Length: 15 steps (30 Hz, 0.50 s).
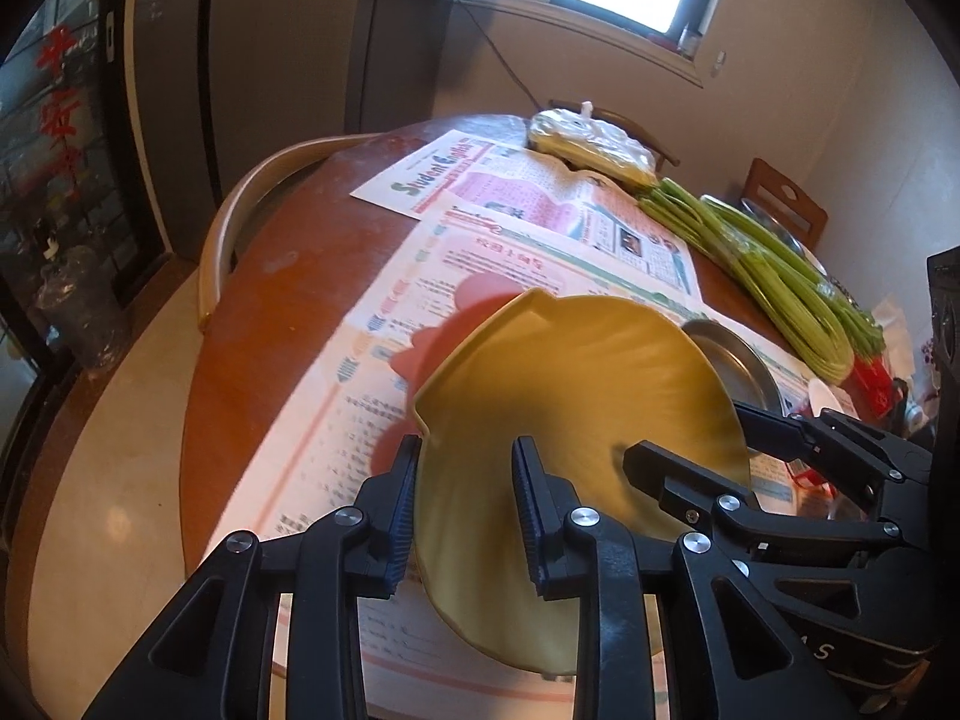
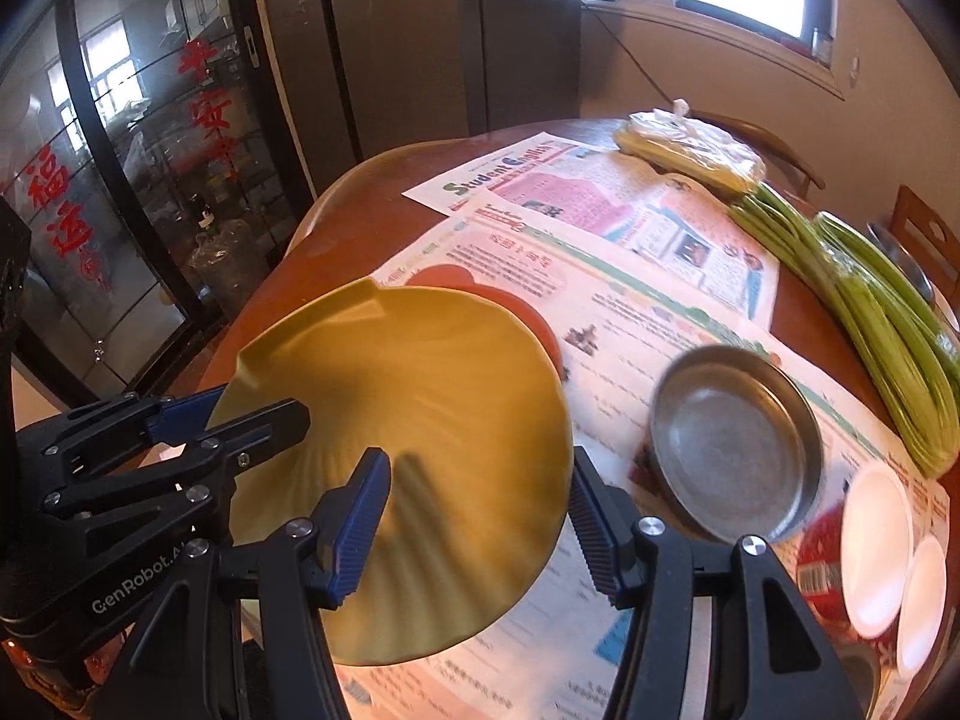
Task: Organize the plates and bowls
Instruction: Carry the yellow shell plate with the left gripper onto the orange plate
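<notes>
Round wooden surface (image 1: 270, 312) under newspapers (image 1: 510, 228), window behind. My left tongs (image 1: 465, 480) clamp the yellow plate (image 1: 570, 396) at its near rim, lifted and tilted. Right view: my right tongs (image 2: 477, 495) straddle its right edge, clamped; metal dish (image 2: 735, 441) just beside, celery (image 2: 870, 324) beyond.

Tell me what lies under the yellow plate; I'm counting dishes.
Under the yellow plate a red plate shows on the newspaper. Its middle is covered, so anything more there cannot be seen.
</notes>
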Available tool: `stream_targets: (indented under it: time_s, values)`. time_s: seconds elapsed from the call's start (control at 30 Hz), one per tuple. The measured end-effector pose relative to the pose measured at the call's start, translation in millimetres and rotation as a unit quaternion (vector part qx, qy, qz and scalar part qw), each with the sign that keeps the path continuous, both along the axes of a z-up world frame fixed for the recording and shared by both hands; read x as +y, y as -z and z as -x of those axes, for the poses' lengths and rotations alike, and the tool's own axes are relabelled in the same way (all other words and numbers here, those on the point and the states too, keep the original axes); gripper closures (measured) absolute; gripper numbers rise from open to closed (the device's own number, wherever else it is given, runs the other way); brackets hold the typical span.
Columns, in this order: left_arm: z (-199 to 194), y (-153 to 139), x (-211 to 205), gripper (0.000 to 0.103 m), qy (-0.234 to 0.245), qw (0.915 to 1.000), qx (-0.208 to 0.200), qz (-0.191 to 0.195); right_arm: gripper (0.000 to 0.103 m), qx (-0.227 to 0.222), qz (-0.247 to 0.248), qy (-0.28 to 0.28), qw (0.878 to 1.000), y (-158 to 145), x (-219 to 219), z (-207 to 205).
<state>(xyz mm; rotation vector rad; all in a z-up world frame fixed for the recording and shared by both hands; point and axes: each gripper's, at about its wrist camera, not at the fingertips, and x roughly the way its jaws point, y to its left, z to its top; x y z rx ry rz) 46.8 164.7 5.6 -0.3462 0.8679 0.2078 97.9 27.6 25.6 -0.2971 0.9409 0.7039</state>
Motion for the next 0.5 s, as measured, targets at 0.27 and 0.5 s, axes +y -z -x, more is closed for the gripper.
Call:
stream_targets:
  time_s: [0.27, 0.5]
  values:
    - [-13, 2, 15, 0.074, -0.012, 0.9999, 0.000, 0.003, 0.044, 0.006, -0.004, -0.006, 1.000, 3, 21, -21]
    - [-23, 10, 22, 0.074, -0.010, 0.9999, 0.004, 0.007, 0.044, 0.017, 0.002, -0.010, 1.000, 13, 31, -34]
